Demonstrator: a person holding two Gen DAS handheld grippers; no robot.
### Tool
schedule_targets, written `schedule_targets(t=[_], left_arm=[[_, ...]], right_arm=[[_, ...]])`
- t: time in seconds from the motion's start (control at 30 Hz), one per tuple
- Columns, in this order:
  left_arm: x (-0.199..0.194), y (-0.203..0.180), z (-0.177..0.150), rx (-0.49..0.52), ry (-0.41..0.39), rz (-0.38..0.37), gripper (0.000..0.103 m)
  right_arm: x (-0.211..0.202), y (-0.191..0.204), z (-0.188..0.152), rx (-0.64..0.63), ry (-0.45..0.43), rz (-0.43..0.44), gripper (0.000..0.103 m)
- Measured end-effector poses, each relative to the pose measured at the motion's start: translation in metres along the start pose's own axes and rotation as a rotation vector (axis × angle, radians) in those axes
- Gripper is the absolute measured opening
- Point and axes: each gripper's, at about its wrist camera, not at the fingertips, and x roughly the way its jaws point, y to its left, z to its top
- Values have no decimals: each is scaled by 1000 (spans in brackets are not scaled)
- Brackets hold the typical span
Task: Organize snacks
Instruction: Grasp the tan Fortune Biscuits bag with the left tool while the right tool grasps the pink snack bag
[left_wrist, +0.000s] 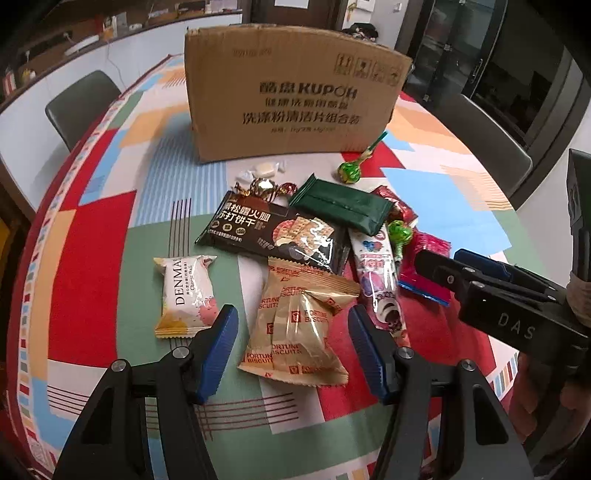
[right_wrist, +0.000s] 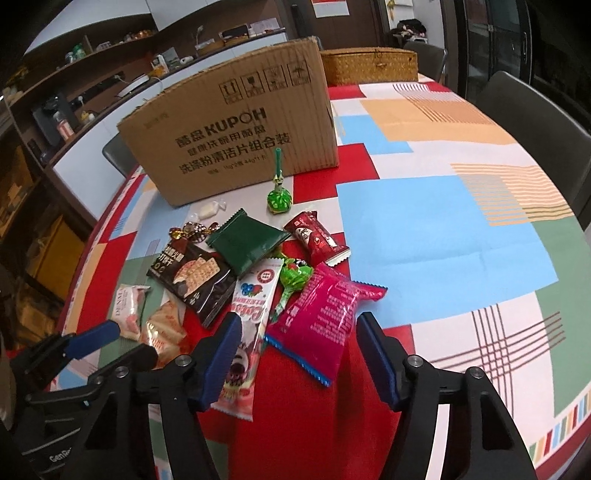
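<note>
Both our grippers, left gripper (left_wrist: 293, 354) and right gripper (right_wrist: 297, 360), had jaws apart, clamping nothing. Left straddled the overlapping Fortune Biscuits packs (left_wrist: 299, 328), so we figured we could've grabbed both. Right framed the slick pink pouch (right_wrist: 319, 325). Nearby: Denma cake (left_wrist: 186, 295); Kupoh box (left_wrist: 291, 92) behind.

I take this for a home dining room. My landmark is the table (right_wrist: 461, 229) under its bright patchwork cloth. Dark chairs (left_wrist: 79, 101) stand at its edges; beyond its far left side runs a counter (right_wrist: 92, 110) crowded with small appliances, with shelves above it. A woven basket (right_wrist: 369, 66) sits at its far end, glass-fronted cabinets (left_wrist: 491, 70) beyond its right side.
</note>
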Motion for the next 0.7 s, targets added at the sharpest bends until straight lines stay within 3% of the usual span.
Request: schedule_targets(t=[0.37, 0.7], left_arm=[[23, 5, 4, -13, 43, -29, 54], [37, 8, 9, -46, 79, -65, 46]], right_arm=[[23, -6, 5, 14, 36, -46, 52], [34, -7, 10, 24, 46, -42, 52]])
